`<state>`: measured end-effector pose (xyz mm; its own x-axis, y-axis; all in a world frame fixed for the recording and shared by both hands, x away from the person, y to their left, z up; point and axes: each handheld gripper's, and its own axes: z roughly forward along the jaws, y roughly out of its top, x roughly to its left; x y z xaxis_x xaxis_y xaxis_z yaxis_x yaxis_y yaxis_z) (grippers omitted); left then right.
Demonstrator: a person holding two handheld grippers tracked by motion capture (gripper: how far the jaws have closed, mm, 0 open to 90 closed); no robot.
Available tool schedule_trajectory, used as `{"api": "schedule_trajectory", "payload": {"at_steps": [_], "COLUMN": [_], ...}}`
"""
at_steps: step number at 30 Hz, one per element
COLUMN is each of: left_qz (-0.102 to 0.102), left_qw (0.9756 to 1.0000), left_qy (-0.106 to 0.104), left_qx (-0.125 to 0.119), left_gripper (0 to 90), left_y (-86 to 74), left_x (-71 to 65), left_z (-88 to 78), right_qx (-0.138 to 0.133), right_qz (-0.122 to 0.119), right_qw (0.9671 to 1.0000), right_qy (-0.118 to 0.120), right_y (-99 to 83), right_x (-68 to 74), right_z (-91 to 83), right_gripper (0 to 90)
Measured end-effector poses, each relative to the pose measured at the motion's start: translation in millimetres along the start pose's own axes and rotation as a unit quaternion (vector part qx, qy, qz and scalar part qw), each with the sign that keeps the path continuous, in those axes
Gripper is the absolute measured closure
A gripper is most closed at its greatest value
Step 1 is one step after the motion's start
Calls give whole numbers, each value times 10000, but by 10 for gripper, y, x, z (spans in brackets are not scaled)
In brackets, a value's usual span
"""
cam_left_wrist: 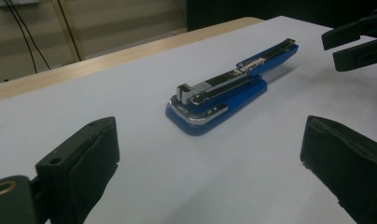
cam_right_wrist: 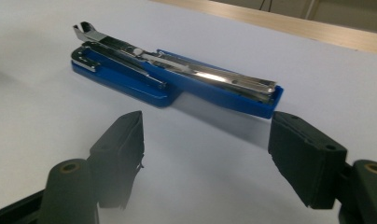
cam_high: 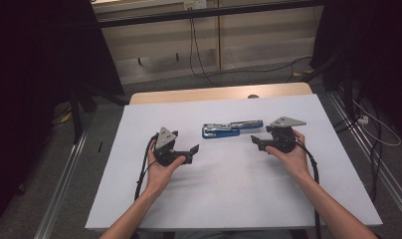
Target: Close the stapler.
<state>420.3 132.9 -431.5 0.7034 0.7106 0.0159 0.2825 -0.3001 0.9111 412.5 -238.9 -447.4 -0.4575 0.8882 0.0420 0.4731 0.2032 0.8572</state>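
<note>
White tabletop (cam_high: 229,199): blue stapler (cam_high: 232,128) is lying lengthwise between both tongs, right tongs (cam_high: 257,142) sitting nearer, left tongs (cam_high: 191,153) too; both gaping apart, gripping nothing.

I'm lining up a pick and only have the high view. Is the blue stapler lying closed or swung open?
Observer: The stapler is swung open; the right gripper view shows its metal magazine bare on top.
Operator: Anything between the right gripper's jaws?
Observer: No. The right gripper is open over bare table cover, short of the stapler's blue end.
Operator: And the left one?
Observer: The left gripper is open wide, nothing between its pads, with the stapler's base ahead of it.
</note>
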Motion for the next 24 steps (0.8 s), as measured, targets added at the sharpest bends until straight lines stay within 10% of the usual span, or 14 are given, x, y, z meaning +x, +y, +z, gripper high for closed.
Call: {"api": "schedule_trajectory", "payload": {"at_steps": [16, 24], "left_qz": [-88, -68], "left_qw": [9999, 10000], "left_qy": [-59, -42], "left_qx": [-105, -2], "left_gripper": [81, 217], "left_y": [136, 184], "left_x": [36, 36], "left_z": [241, 401], "right_qx": [-99, -53], "right_qz": [-117, -203], "right_qw": [9998, 9998], "right_qy": [-108, -23], "right_y": [-1, -6], "right_x": [-5, -4], "right_z": [-32, -13], "right_gripper": [883, 900]}}
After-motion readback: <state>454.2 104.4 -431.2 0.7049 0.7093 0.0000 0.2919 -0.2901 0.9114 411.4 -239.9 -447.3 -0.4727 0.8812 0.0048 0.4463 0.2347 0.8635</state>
